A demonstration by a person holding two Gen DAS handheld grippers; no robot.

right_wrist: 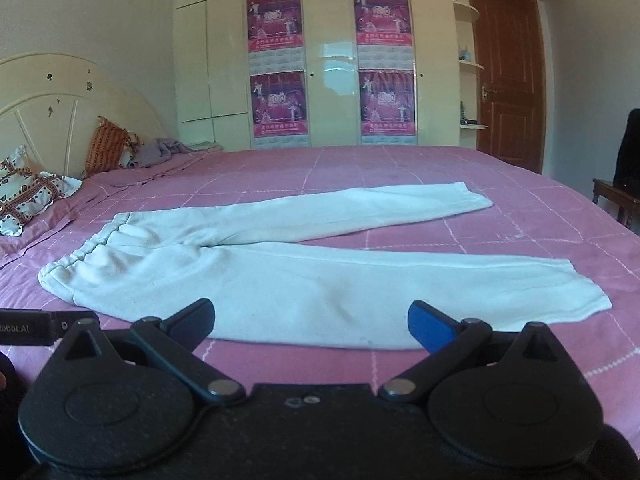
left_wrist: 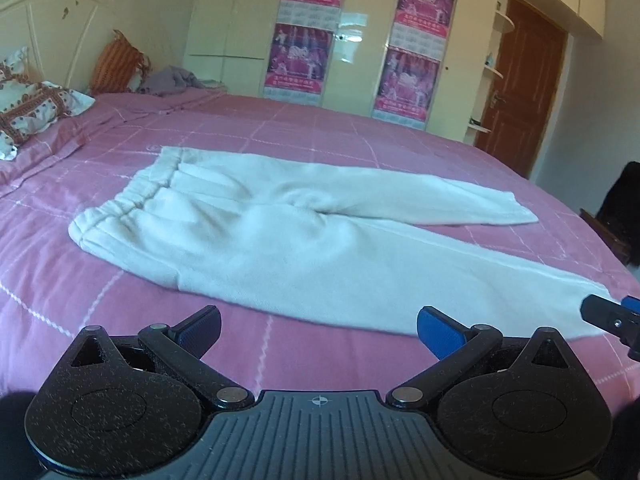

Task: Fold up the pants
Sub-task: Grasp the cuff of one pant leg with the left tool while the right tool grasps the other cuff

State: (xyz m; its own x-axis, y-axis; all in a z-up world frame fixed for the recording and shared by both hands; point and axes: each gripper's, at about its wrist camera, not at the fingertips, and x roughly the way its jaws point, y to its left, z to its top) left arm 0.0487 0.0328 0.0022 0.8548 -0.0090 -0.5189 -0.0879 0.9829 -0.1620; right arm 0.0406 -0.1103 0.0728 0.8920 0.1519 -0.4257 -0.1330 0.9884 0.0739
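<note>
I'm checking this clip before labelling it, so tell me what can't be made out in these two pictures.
- Underside of the white pants: hidden in both views, lying flat on the pink bedspread.
- Wardrobe posters: print too small and blurred, both views.
- Right gripper: cut off by the left view's right edge.
- Near bed edge: hidden behind the left gripper body.

Daylight, moderately bright, soft shadows. Glare patch on glossy wardrobe doors (left_wrist: pixel 352 36) (right_wrist: pixel 340 68), upper centre of both views. Strong fisheye bending at edges, dark vignette in corners. Slightly soft focus overall, white pants (left_wrist: pixel 280 232) (right_wrist: pixel 304 264) mildly washed out.
</note>
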